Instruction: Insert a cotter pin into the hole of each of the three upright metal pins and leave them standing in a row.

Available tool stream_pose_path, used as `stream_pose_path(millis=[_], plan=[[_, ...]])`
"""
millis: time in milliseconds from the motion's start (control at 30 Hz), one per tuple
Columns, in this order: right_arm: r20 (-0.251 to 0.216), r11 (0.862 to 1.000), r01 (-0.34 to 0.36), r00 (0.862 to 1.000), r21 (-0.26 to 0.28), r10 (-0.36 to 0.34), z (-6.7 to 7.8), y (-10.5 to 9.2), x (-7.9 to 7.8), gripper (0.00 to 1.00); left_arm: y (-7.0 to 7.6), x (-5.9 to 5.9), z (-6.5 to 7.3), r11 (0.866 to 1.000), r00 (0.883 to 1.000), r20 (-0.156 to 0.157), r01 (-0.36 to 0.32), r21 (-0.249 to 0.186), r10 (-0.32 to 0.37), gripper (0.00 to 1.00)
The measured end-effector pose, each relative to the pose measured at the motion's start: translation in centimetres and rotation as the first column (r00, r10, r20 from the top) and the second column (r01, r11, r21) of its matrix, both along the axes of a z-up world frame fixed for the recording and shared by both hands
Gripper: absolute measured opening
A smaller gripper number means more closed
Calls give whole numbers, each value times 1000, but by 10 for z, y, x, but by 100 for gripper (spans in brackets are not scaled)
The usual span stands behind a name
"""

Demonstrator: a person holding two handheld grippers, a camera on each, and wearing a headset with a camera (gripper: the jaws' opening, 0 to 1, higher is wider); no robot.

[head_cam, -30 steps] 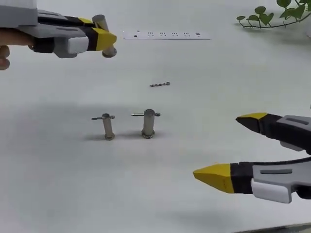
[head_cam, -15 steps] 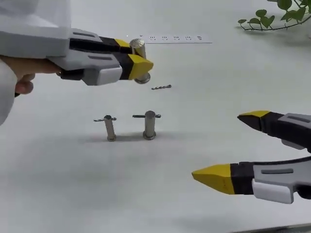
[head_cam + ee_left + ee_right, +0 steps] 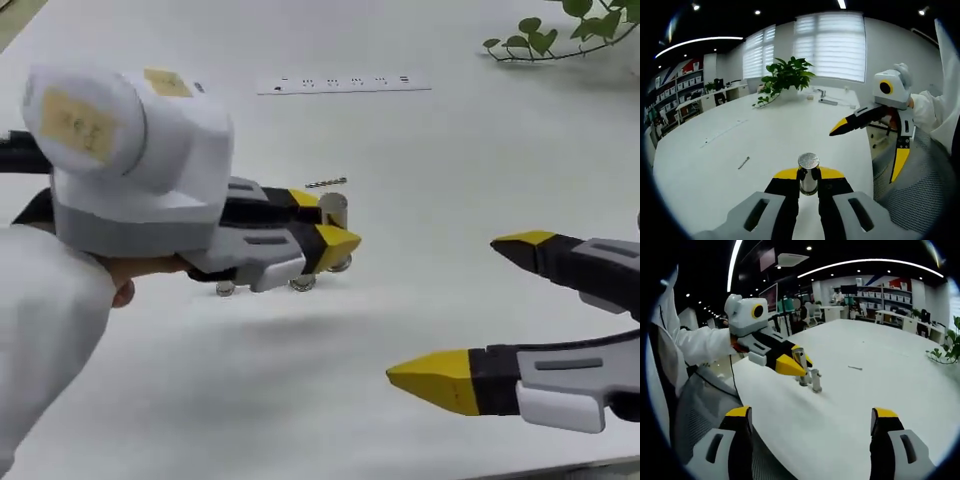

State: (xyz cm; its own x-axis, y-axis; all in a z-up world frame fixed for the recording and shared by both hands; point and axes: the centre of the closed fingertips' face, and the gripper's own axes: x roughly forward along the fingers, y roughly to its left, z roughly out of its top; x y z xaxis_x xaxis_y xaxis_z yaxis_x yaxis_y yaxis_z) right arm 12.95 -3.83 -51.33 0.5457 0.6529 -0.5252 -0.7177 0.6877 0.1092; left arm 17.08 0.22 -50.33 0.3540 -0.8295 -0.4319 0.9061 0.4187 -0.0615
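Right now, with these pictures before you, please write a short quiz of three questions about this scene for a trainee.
1. True or false: the jaws of the right gripper are shut.
2. What lies loose on the table? A) a cotter pin B) a nut C) a washer
3. Fill in: the left gripper holds a metal ___ upright in its jaws.
Key: 1 false, its jaws stand open and empty. 2 A. 3 pin, the metal pin.
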Motion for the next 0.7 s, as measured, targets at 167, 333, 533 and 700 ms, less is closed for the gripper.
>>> stream_pose_path(millis=[167, 333, 533, 700], plan=[[-4, 1000, 7, 1000, -5, -7, -2, -3, -1, 97, -4, -6, -18, 999, 1000, 5, 27, 33, -27, 9], [-10, 1000, 11, 1000, -11, -11, -5, -6, -4, 97, -7, -11, -36, 992, 997, 14, 77, 95, -79, 9], [-28, 1000, 14, 1000, -22, -15, -10, -8, -8, 97, -12, -15, -46, 988, 994, 3, 104, 110, -105, 10], [-30, 999, 41, 999, -22, -42, -13, -10, -6, 97, -14, -19, -57, 982, 992, -12, 130, 136, -129, 10]])
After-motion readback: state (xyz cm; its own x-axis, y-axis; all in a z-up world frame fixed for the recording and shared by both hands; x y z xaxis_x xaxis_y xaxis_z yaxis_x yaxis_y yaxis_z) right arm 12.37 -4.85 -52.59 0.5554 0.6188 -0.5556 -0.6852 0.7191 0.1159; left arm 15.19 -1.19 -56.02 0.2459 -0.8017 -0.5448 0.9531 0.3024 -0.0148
